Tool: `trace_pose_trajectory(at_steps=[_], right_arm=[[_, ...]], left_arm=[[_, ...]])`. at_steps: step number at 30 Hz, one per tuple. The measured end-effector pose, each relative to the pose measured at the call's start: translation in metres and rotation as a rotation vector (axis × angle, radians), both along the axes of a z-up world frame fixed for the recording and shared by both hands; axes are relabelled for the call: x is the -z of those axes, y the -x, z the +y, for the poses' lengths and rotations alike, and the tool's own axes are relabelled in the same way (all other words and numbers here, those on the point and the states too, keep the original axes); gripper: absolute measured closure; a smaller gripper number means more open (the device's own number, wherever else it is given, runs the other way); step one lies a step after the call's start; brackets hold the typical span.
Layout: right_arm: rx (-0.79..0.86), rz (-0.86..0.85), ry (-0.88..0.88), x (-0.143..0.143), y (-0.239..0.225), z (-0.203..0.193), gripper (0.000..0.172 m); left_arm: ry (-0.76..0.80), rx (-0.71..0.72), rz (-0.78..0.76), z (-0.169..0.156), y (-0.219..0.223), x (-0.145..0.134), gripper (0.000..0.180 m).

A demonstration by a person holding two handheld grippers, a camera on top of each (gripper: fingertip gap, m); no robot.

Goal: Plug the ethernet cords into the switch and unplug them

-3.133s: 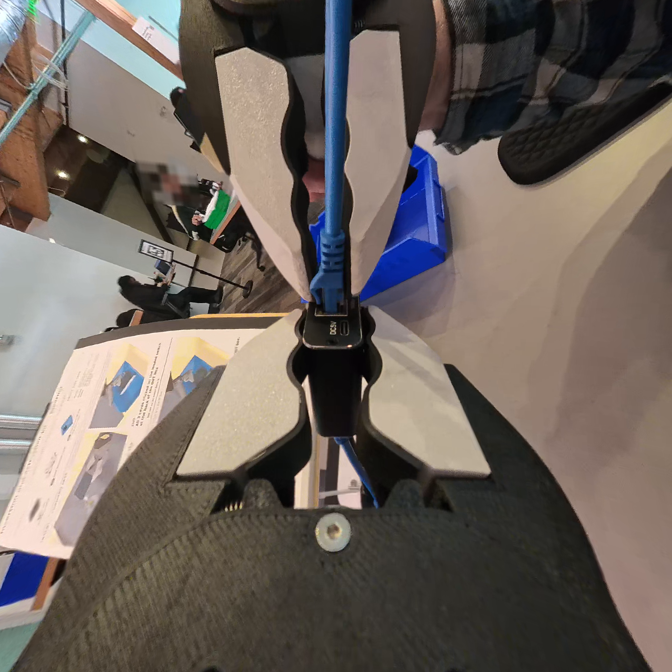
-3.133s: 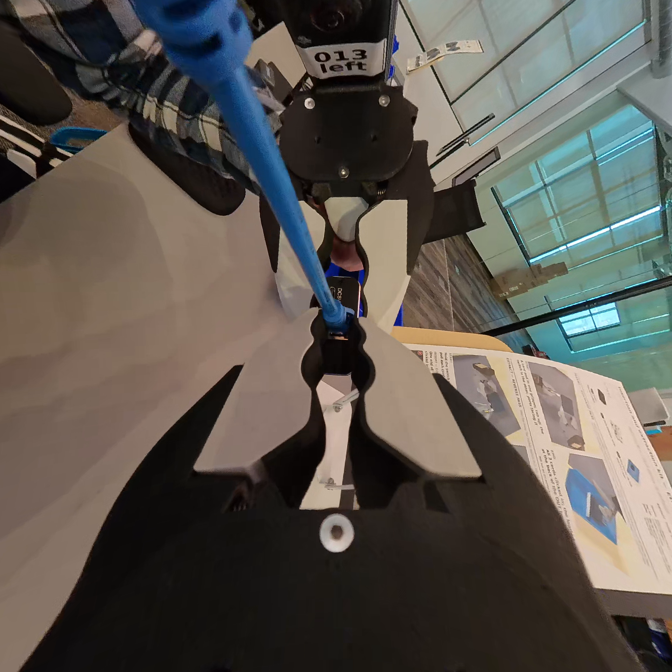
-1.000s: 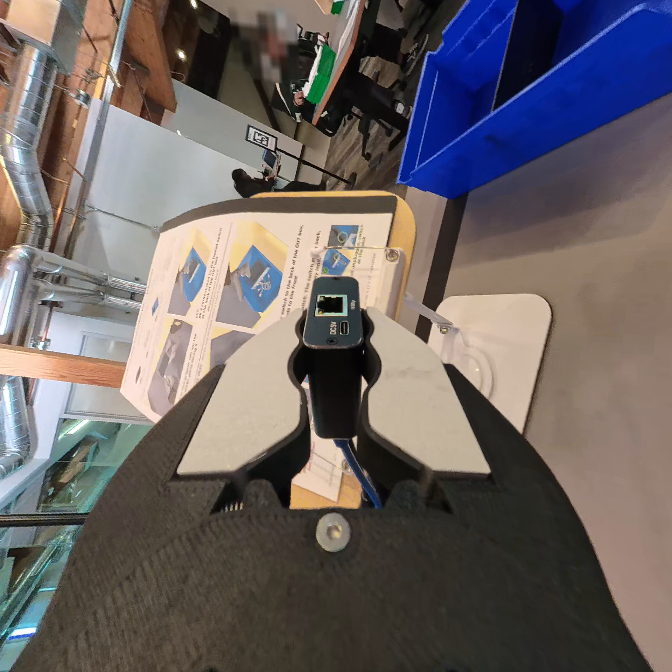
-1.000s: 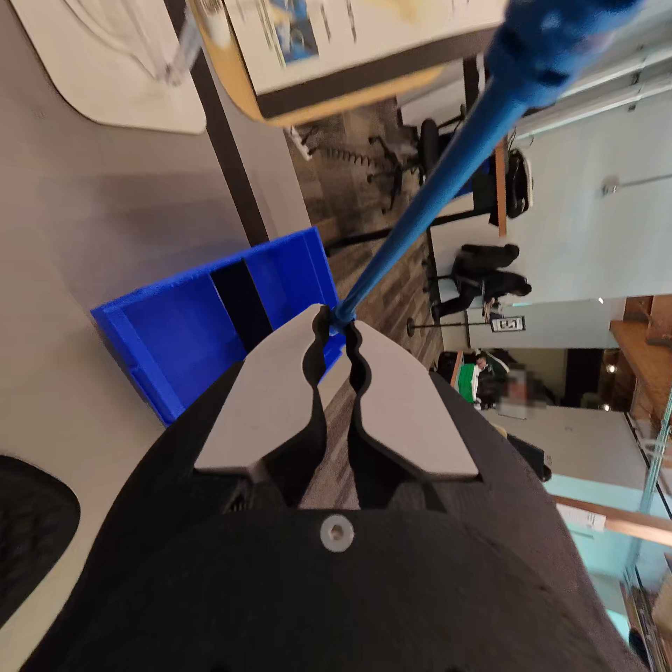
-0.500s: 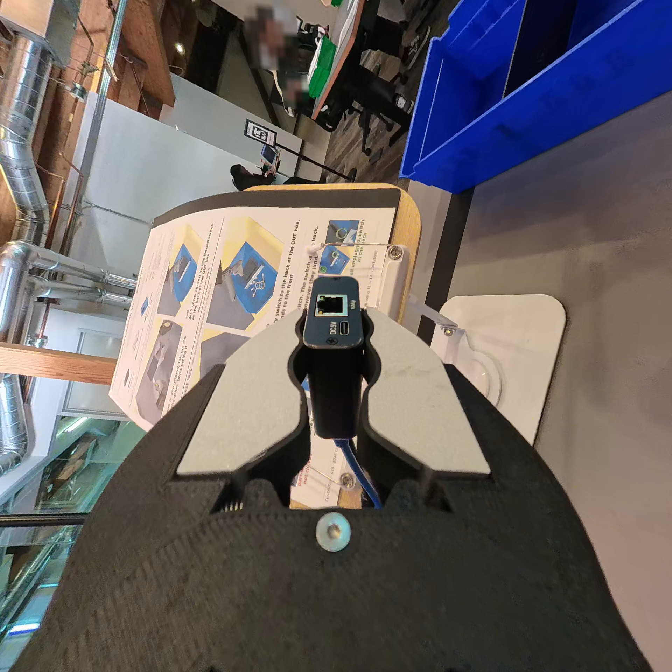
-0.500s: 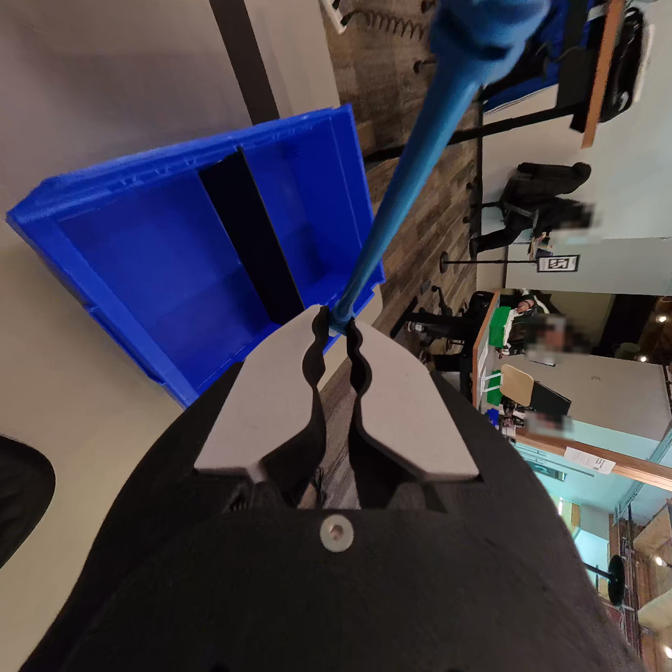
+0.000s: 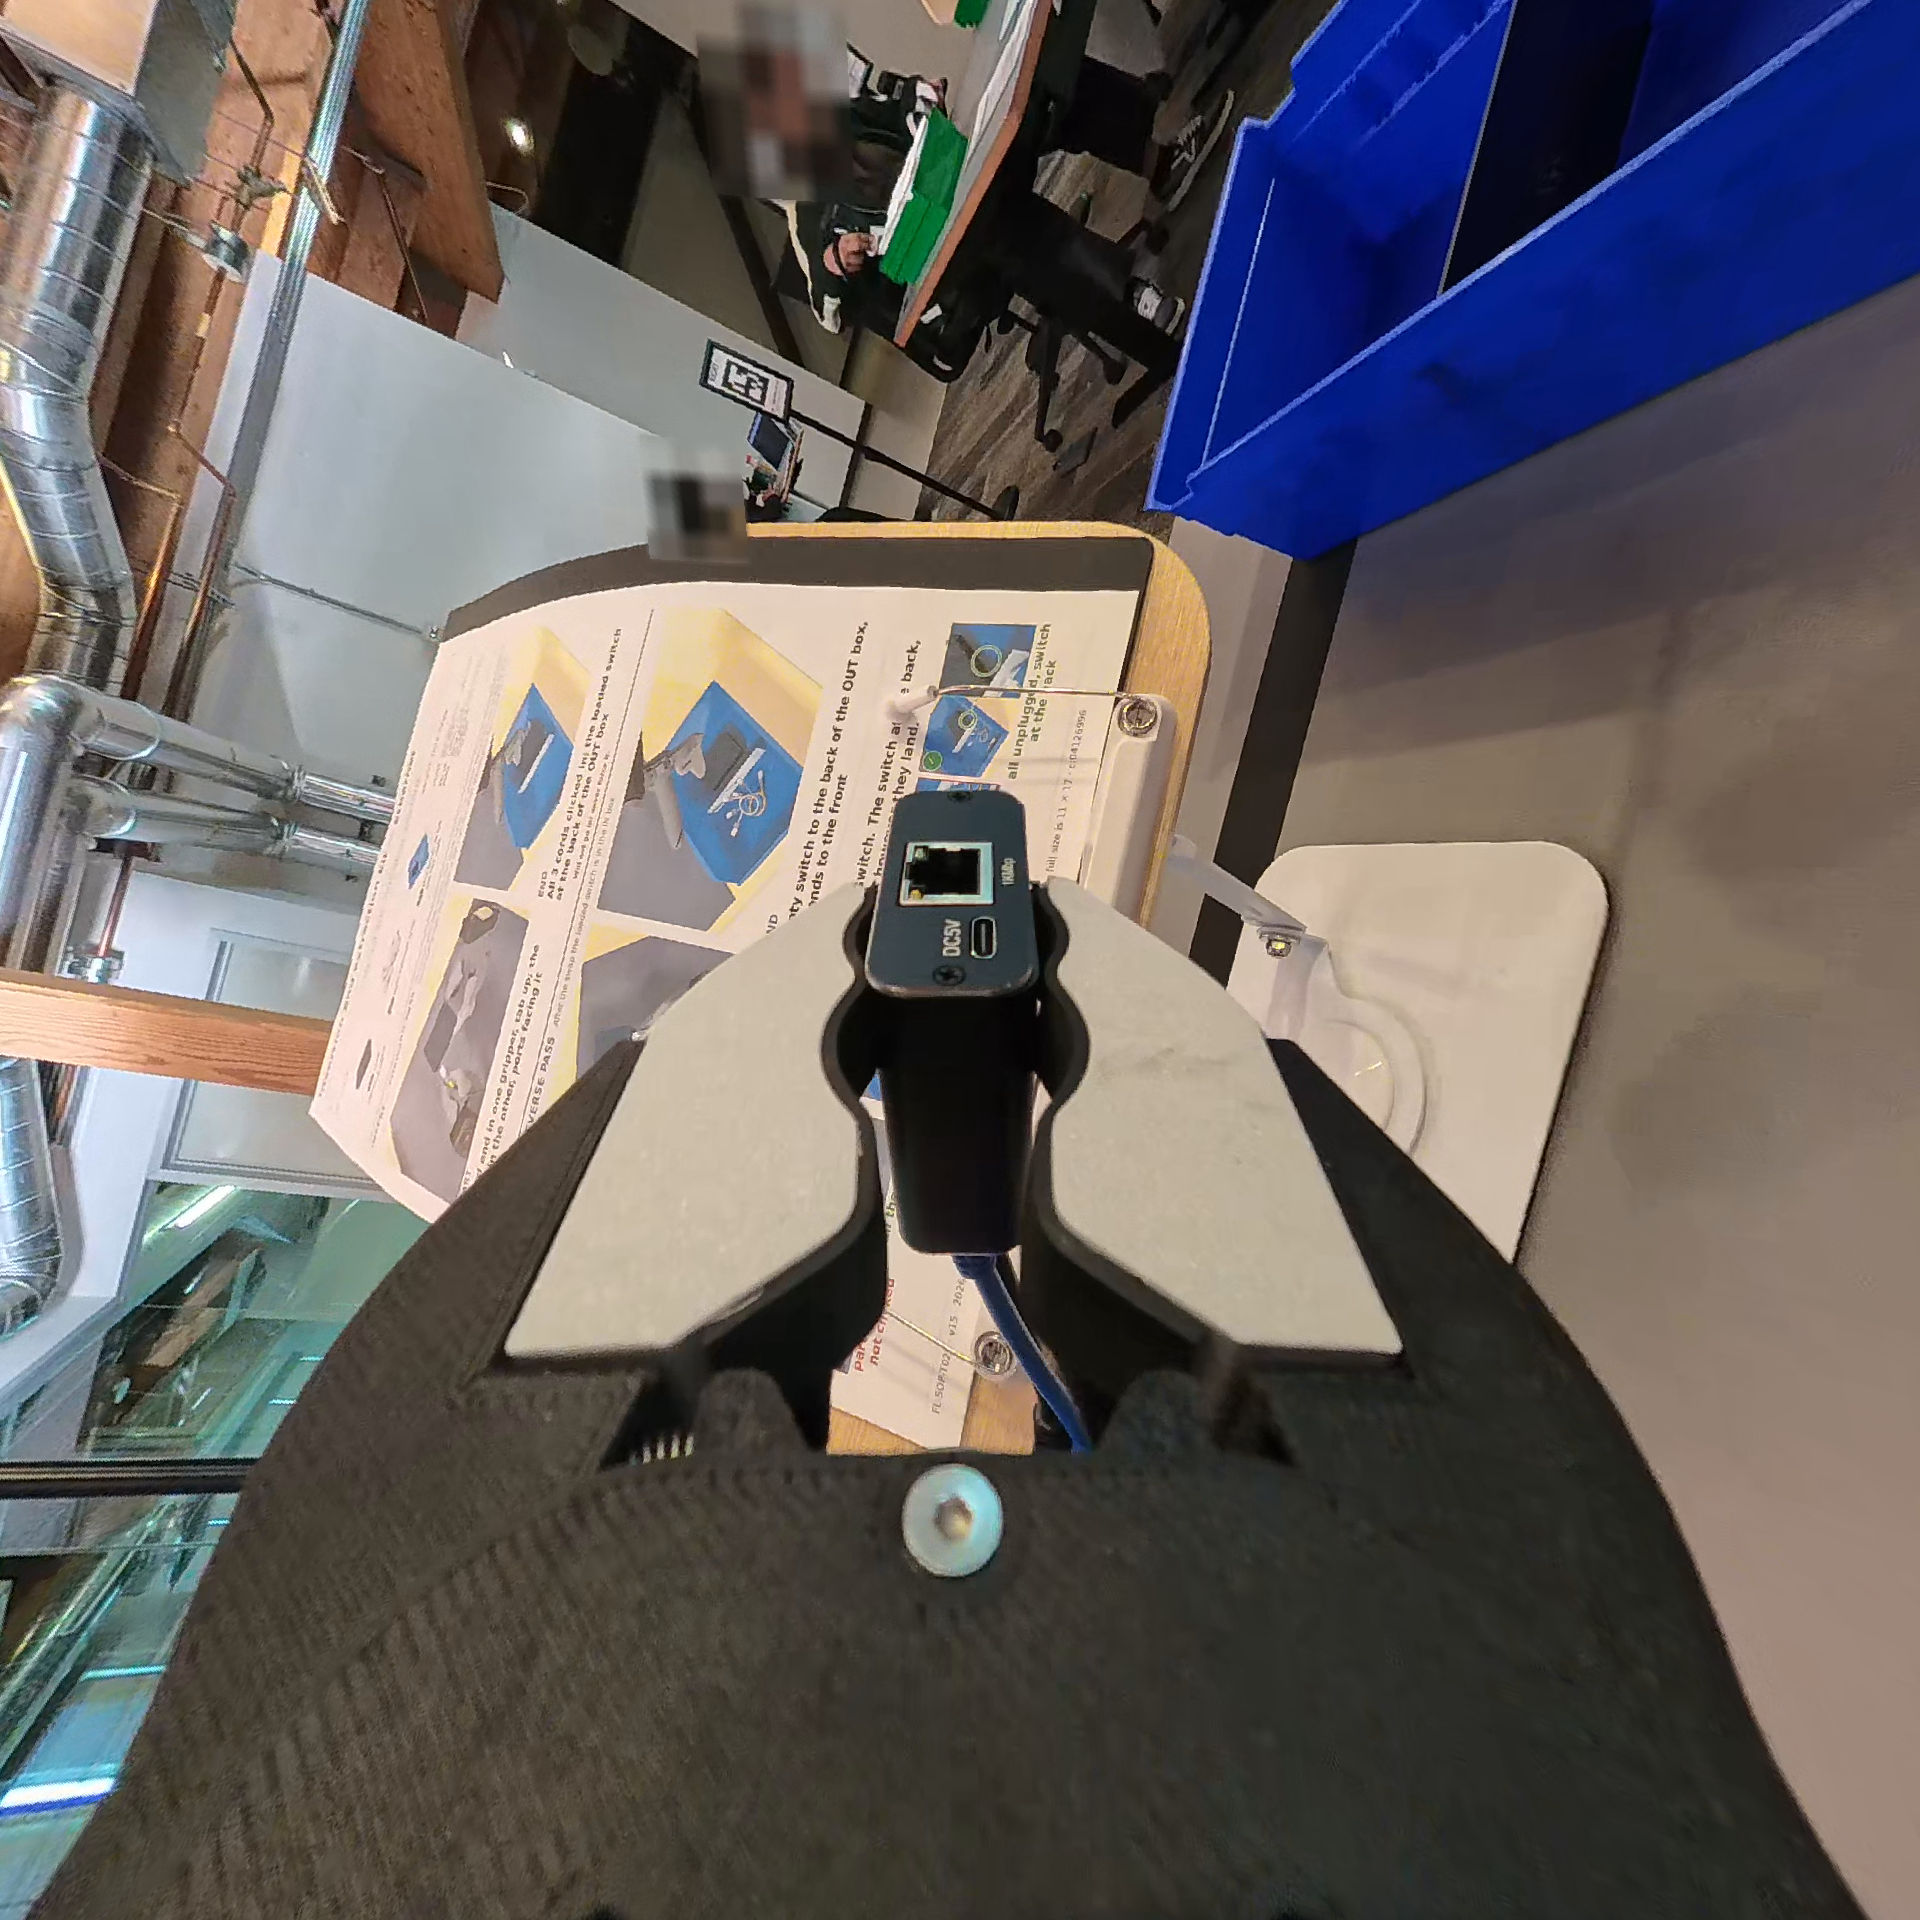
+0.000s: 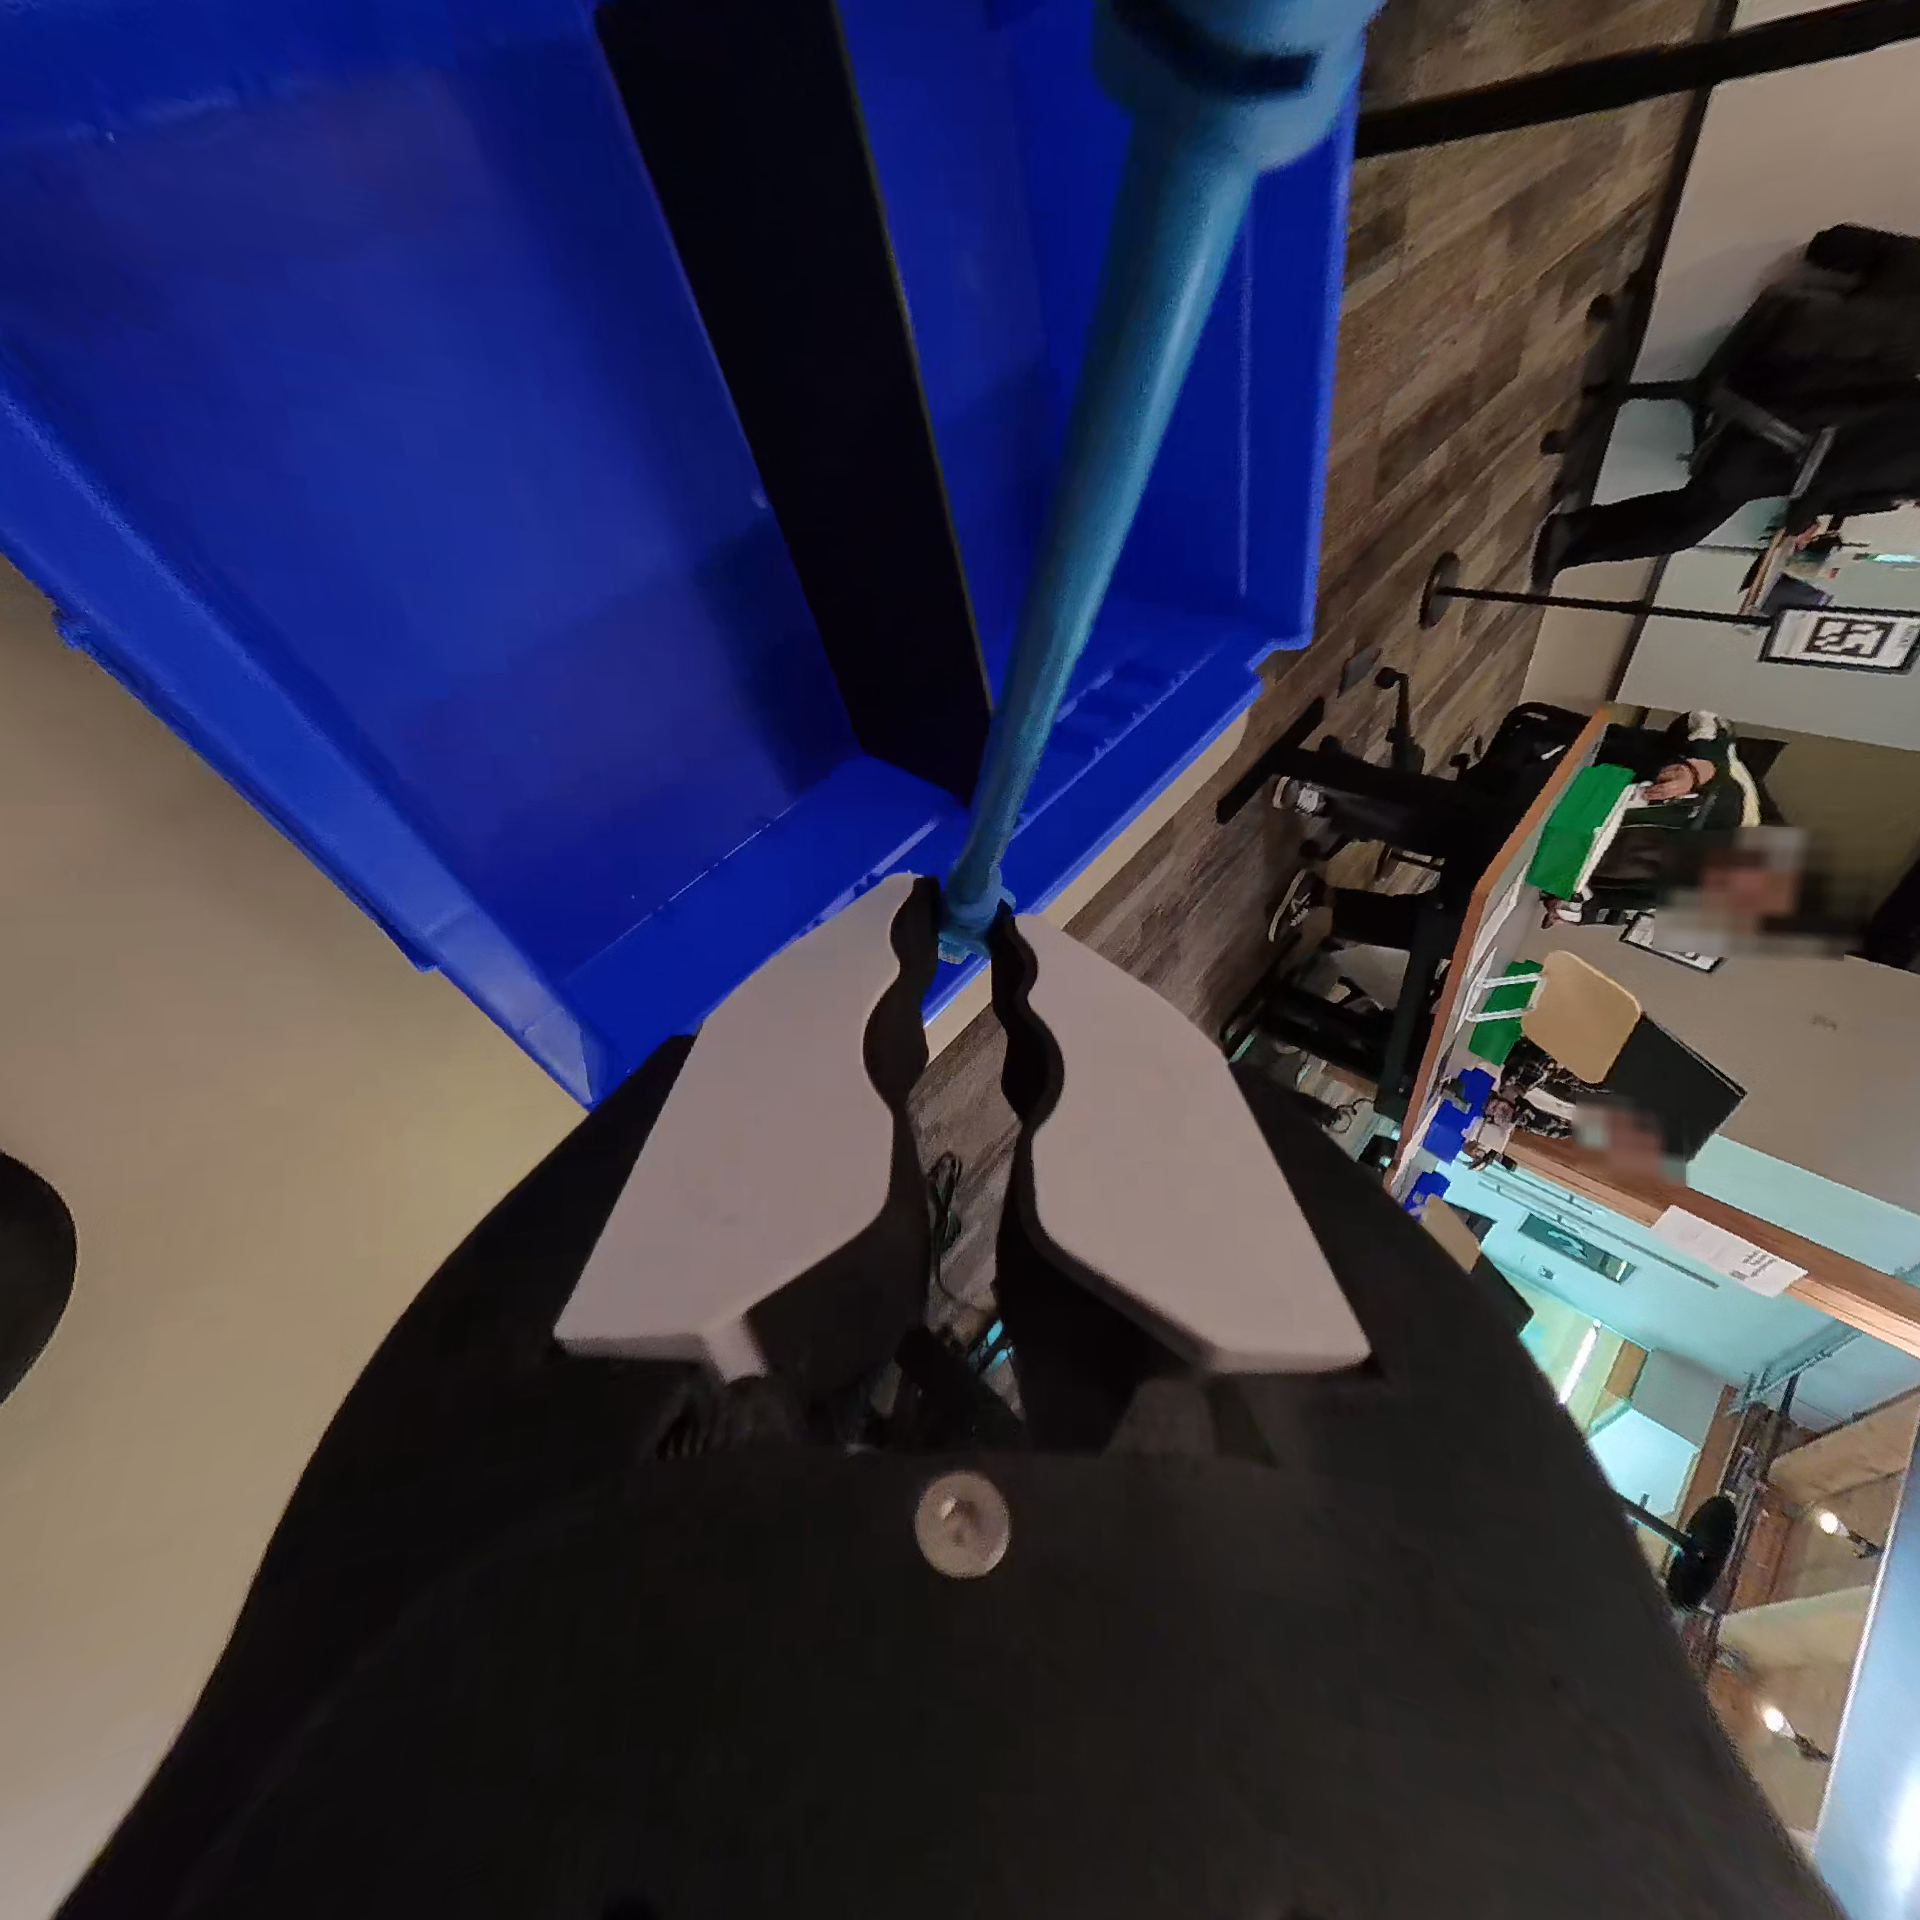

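Holding the small black switch (image 7: 951, 1039) tight, the left gripper (image 7: 951, 925) had its two grey fingers (image 7: 727, 1122) pressed on the sides of the box. The end of the switch pointed away from the camera, and its square port looked bare, with a small oval port just beside it. A blue ethernet cord (image 7: 1039, 1351) came out of the back end of the switch, down between the fingers. Past the switch stood a printed sheet of pictures (image 7: 623, 831) on a wooden board, and a white stand (image 7: 1455, 987) lay on the grey table (image 7: 1714, 1247). A blue bin (image 7: 1507, 364) sat at the top right.

The right gripper (image 8: 966, 925) was nearly closed, and its fingertips (image 8: 831, 987) pinched the plug end of another blue ethernet cord (image 8: 1091, 468). That cord ran up and away from the tips, over an open blue bin (image 8: 416, 468) with a black divider (image 8: 831, 416) inside. The bin sat on a pale table (image 8: 260, 1091). Far off to the right were chairs and people at desks.
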State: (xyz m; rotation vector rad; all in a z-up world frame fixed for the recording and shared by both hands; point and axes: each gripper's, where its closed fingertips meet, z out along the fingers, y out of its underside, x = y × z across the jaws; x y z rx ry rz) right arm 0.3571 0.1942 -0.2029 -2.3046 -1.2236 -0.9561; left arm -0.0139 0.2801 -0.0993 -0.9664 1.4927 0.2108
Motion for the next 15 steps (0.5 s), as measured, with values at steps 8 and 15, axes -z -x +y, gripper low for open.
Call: trace_pose_trajectory(at_steps=[8,15], right_arm=[[0.037,-0.04,0.161,0.043,-0.023,-0.005,0.161],[0.026,-0.045,0.209,0.056,-0.021,0.0,0.16]], left_arm=[[-0.01,-0.002,0.005,-0.001,0.0,-0.001,0.154],[-0.008,0.002,0.005,-0.002,-0.002,0.0,0.154]])
